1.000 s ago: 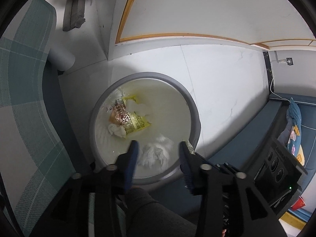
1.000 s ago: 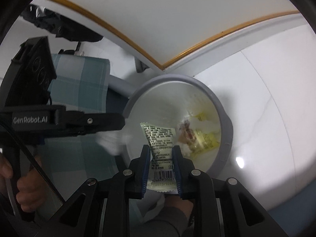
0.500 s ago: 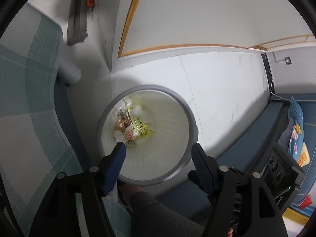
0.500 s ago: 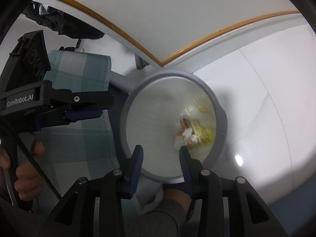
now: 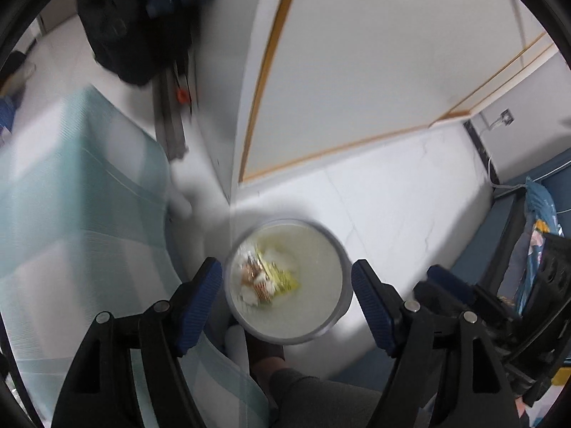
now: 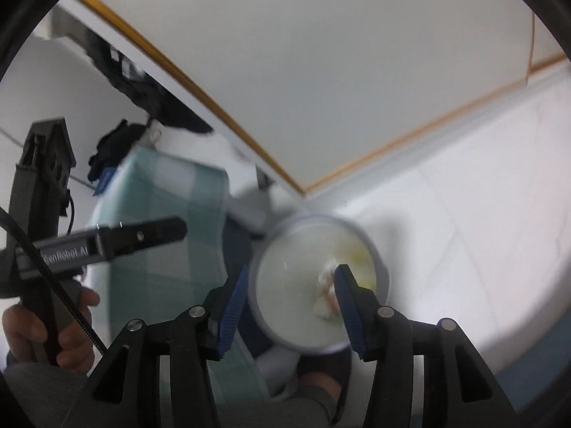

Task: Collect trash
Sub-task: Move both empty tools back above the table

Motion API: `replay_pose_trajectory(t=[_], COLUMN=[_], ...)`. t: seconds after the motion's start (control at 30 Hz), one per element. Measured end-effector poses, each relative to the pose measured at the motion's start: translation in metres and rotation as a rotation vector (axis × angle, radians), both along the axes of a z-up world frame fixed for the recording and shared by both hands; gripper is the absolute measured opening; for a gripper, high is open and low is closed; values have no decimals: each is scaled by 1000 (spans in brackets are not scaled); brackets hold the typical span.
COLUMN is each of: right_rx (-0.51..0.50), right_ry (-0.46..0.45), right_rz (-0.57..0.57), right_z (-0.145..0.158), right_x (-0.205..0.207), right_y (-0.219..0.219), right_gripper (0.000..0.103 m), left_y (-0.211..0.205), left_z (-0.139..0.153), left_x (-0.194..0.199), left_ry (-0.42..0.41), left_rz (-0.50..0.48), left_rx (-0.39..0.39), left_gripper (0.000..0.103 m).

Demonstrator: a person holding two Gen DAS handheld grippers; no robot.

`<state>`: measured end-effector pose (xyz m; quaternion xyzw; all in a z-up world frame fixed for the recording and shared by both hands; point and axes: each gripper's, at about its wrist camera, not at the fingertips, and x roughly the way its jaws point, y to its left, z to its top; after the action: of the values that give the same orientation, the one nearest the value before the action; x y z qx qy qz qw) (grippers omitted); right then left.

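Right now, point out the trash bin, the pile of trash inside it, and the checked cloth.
trash bin (image 5: pixel 340 249): left wrist view, grey rim at upper right.
pile of trash (image 5: pixel 266 280): left wrist view, middle of the wrappers.
checked cloth (image 5: pixel 82 214): left wrist view, middle of its green top.

Bin (image 5: pixel 340 299) sits on the floor (image 5: pixel 403 199) below and between the left jaws, trash (image 5: pixel 264 278) in it toward the left jaw. Bed (image 5: pixel 71 214) left of jaws; wall (image 5: pixel 374 53) ahead.

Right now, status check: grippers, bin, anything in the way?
Left hand-held gripper and right hand-held gripper open, jaws just widened, nothing between them. Trash in bin. Nothing blocking.
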<state>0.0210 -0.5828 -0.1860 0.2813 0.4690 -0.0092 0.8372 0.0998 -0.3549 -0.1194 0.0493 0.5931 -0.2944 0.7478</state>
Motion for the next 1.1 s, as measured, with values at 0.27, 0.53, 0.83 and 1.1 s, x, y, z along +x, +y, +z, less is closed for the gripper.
replay_pose_trajectory(t=[0.27,0.53,0.83,1.1], right_rx=[-138,-222,-305,-315], right_ry=[-235,-406,-521,-584], right_rz=[-15,72,185,279], right_z=[102,174,224,241], right_x=[-10,-22,-24,-14], right_y=[21,81,153,227], right_gripper=[54,59,69,80], left_y=[48,120,194,252], left_z=[67,115,156,159], left_x=[-15,-21,-33,-40], left_ry=[-229,-397,-563,-615], left_rz=[106,252,398,524], left_rx=[-42,-89,-88,-76], left_gripper=[78,87,96,101])
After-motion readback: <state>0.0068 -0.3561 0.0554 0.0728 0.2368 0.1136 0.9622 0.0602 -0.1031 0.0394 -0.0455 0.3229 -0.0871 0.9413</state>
